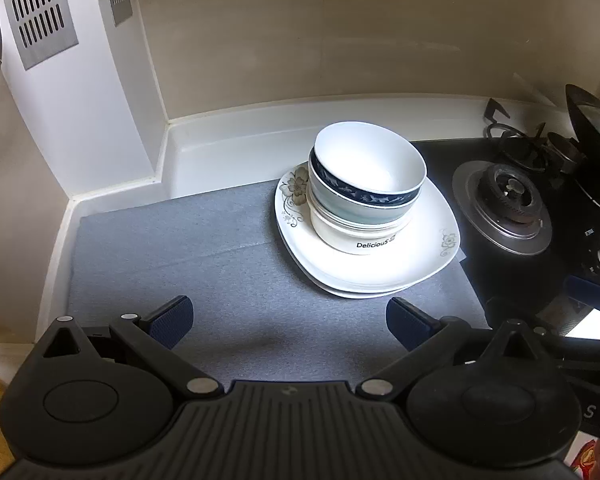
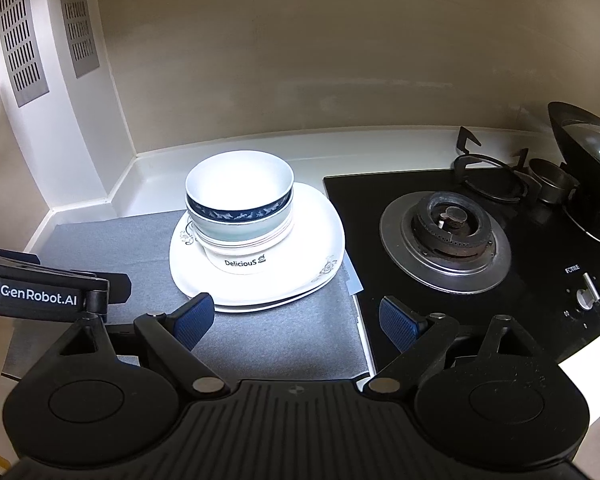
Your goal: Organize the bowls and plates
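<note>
White bowls [image 1: 366,184] sit one inside another in the middle of the frame, on two stacked plates [image 1: 380,272]. I think they are piled to save room on the grey mat [image 1: 180,248] covering the surface. The top bowl is empty. Left tongs [image 1: 288,320] and right tongs [image 2: 296,320] are wide open, holding nothing, low in the frame.

Kitchen corner with counter and gas hob

A beige wall [image 2: 320,60] is met by a white countertop [image 1: 228,148], on which a grey mat [image 1: 180,248] is laid. A black glass hob [image 2: 440,292] with a burner [image 2: 448,220] is set beside it. Perforated metal vents [image 1: 36,8] are fixed to a white column.
</note>
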`<state>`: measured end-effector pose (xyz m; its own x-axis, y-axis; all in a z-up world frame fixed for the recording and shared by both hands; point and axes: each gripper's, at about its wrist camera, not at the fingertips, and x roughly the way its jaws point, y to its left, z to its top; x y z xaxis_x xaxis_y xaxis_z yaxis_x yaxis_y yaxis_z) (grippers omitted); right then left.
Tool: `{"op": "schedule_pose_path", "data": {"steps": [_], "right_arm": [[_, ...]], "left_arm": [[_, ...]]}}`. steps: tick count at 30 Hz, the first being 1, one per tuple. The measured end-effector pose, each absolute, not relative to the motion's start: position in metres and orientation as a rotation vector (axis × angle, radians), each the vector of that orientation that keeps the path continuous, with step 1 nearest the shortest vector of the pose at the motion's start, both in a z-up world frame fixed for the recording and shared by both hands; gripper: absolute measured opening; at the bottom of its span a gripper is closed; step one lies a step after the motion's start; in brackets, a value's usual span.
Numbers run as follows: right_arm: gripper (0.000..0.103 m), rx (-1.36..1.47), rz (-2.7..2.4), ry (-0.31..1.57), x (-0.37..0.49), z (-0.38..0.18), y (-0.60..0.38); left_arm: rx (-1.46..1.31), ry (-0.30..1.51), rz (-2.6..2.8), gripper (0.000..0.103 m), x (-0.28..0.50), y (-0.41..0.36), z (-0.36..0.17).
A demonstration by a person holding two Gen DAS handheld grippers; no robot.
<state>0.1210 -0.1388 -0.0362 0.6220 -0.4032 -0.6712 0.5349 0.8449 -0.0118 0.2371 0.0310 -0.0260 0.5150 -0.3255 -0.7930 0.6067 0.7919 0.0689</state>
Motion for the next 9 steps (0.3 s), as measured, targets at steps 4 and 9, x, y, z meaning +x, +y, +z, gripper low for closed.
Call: {"op": "schedule_pose_path", "data": {"steps": [4,9], "right_arm": [[0.091,0.209,-0.518,0.711,0.117,-0.039,-0.144],[0.091,0.227,-0.483,0.708,0.114,-0.041,-0.155]], "left_arm": [[0.381,0.855,-0.547,0.102,0.232,0.025,-0.025],[0.411,0.840,-0.508,0.102,0.223,0.016,-0.023]]}}
